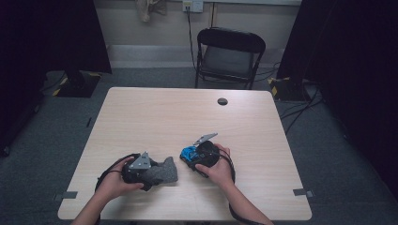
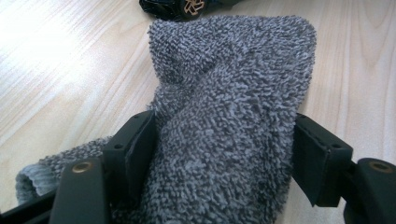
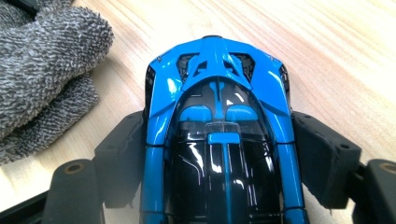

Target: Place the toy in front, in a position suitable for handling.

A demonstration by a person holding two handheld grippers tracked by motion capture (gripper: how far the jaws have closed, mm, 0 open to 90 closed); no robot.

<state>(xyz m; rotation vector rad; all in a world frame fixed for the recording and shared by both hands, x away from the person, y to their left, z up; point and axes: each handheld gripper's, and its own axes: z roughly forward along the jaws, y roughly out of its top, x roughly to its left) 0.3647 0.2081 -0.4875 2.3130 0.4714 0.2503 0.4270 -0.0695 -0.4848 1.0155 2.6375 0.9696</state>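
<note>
A grey terry sock (image 1: 164,171) lies on the table near its front, and my left gripper (image 1: 149,176) is shut on it. In the left gripper view the sock (image 2: 229,116) bulges up between the two black jaws, which press on its sides. My right gripper (image 1: 191,157) is shut on a blue and black toy car (image 1: 189,153) just right of the sock. The car (image 3: 219,140) sits lengthwise between the jaws in the right gripper view, its far end pointing away, with the sock's end (image 3: 46,60) close at upper left. The toy car's wheel (image 2: 194,5) peeks past the sock.
The wooden table (image 1: 155,117) has a round cable hole (image 1: 222,101) near its far edge. A black folding chair (image 1: 229,56) stands beyond it. Black stands and cables occupy the floor at both sides. A person's hands hold both grippers at the front edge.
</note>
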